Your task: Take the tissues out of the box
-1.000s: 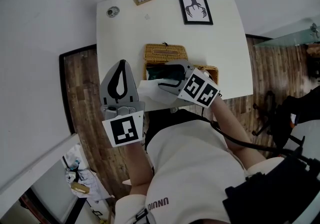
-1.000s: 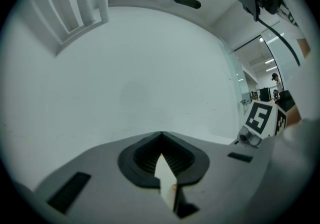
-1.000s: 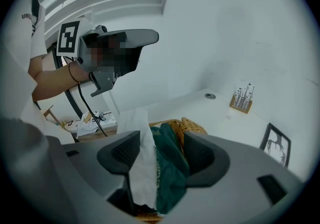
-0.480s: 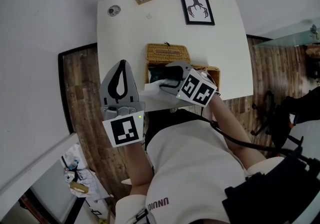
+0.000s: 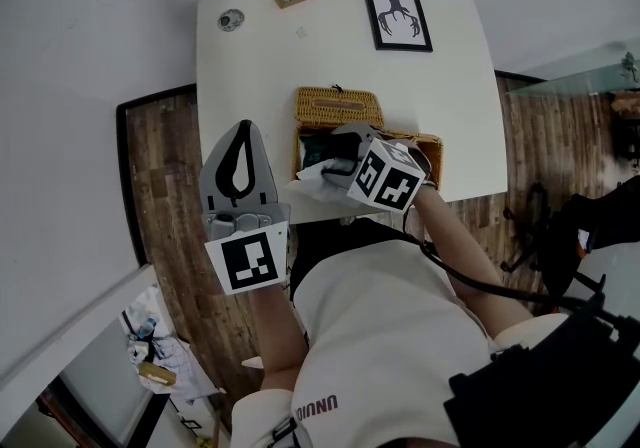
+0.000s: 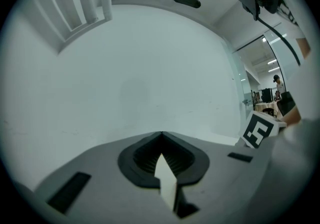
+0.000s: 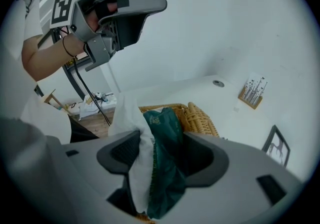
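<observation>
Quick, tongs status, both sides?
Left tongs: closed on a thin white sliver, maybe tissue.
Right tongs: closed on a white tissue and dark green plastic pack, above the woven wicker box.

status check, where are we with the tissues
Right hand-held gripper shut on green tissue pack plus white tissue, above wicker box. Left hand-held gripper raised aside, shut on white sliver. Nothing blocking.
</observation>
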`<state>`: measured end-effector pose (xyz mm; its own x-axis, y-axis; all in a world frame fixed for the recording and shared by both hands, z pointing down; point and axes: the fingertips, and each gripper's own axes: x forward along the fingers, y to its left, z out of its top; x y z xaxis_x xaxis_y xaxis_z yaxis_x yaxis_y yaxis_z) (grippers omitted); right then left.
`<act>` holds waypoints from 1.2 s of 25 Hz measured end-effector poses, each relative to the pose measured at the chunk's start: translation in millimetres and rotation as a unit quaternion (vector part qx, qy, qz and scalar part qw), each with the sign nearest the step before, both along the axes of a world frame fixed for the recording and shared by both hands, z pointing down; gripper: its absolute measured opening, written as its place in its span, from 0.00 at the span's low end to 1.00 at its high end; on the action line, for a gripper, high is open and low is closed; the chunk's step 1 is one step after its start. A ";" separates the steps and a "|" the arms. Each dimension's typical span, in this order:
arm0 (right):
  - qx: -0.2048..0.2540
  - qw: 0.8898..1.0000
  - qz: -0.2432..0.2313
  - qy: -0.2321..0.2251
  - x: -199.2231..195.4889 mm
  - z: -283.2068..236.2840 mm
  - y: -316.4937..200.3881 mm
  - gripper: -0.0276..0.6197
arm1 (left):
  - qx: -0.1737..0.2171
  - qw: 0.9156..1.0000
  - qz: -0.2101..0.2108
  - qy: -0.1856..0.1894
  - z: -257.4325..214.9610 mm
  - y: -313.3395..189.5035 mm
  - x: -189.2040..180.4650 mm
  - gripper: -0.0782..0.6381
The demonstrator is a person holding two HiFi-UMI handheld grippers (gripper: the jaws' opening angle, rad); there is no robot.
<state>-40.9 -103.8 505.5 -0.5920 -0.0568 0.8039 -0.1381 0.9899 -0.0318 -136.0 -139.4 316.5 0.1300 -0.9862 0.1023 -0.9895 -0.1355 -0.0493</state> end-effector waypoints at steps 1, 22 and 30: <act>0.000 1.000 0.000 0.002 -0.1 0.7 0.3 0.48 | 0.000 1.000 -0.001 0.000 0.0 0.2 -0.4 0.13; 0.001 0.999 -0.004 0.041 -0.6 11.2 1.9 0.36 | -0.003 1.000 -0.006 0.000 1.8 1.8 -8.1 0.13; 0.016 0.999 -0.006 0.044 -0.5 9.8 1.2 0.30 | -0.002 1.000 -0.002 -0.002 1.5 1.4 -6.5 0.13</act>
